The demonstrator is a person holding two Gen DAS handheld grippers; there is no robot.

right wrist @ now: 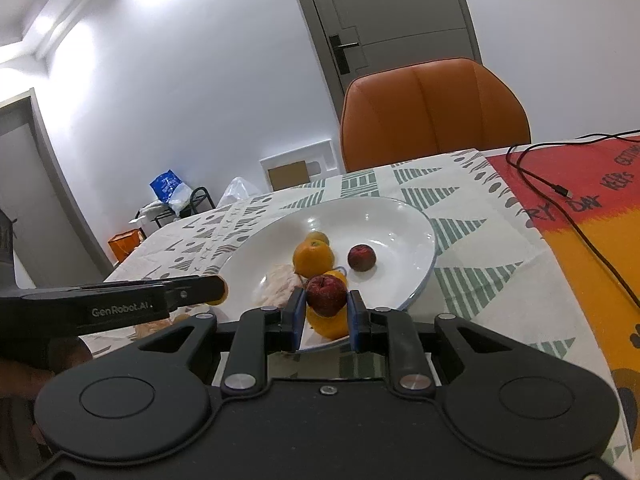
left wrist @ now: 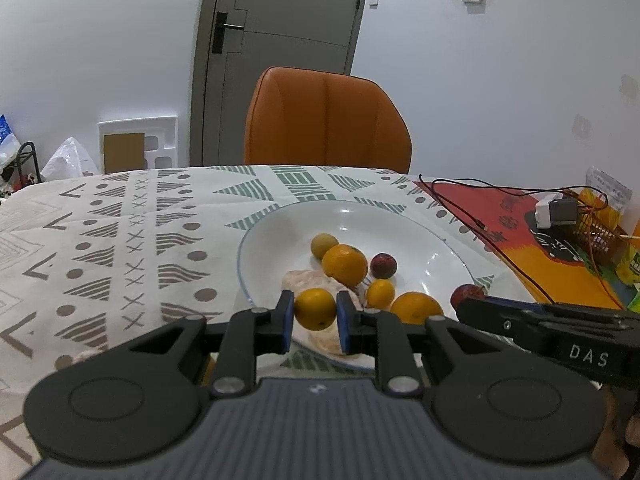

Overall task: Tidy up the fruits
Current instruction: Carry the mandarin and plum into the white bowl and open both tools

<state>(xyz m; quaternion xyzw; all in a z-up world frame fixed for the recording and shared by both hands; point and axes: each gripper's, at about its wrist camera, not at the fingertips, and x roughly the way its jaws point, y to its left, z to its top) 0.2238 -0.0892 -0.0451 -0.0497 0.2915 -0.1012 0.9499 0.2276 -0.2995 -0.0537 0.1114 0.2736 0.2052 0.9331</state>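
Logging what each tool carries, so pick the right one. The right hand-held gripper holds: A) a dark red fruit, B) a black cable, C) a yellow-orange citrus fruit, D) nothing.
A: in the right wrist view the right hand-held gripper has its blue pads closed on a dark red fruit, held over the near rim of the white plate; the yellow-orange citrus fruit sits in the left hand-held gripper.

In the right wrist view, the left gripper covers most of the yellow fruit it holds; only an edge shows. The orange under the held red fruit is partly concealed. In the left wrist view, the pale item on the white plate cannot be identified. The right-edge clutter is cut off.
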